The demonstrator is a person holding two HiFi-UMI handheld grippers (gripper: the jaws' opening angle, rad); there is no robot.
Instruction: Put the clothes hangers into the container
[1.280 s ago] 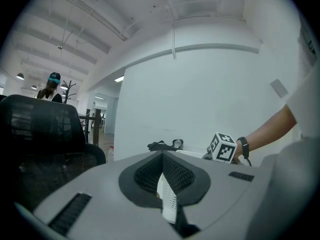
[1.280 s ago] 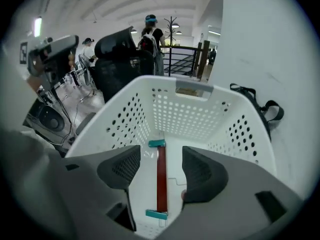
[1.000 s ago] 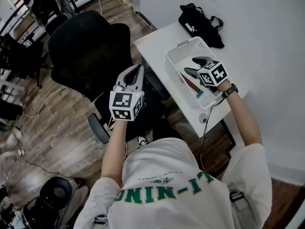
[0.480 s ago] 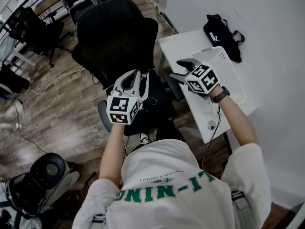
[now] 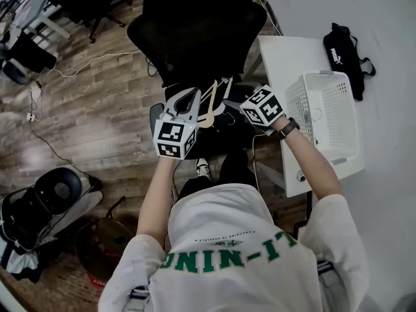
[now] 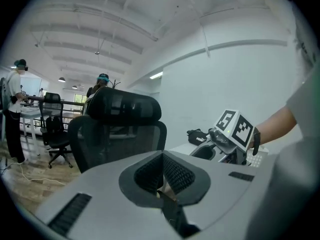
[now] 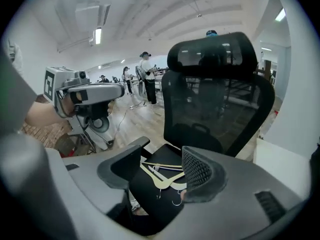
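Head view looks down on my left tongs (image 5: 187,96), jaws shut with nothing in them. My right tongs (image 5: 231,103) are at their 3 o'clock, jaws wide apart and empty. Between and just beyond both, the pale clothes hangers (image 5: 212,104) lie loosely piled on the seat of the black chair (image 5: 195,31), untouched. At 3 o'clock from the right tongs, the white container (image 5: 300,106) sits on the desk (image 5: 286,57), with a black bag (image 5: 344,47) at its 12 o'clock.
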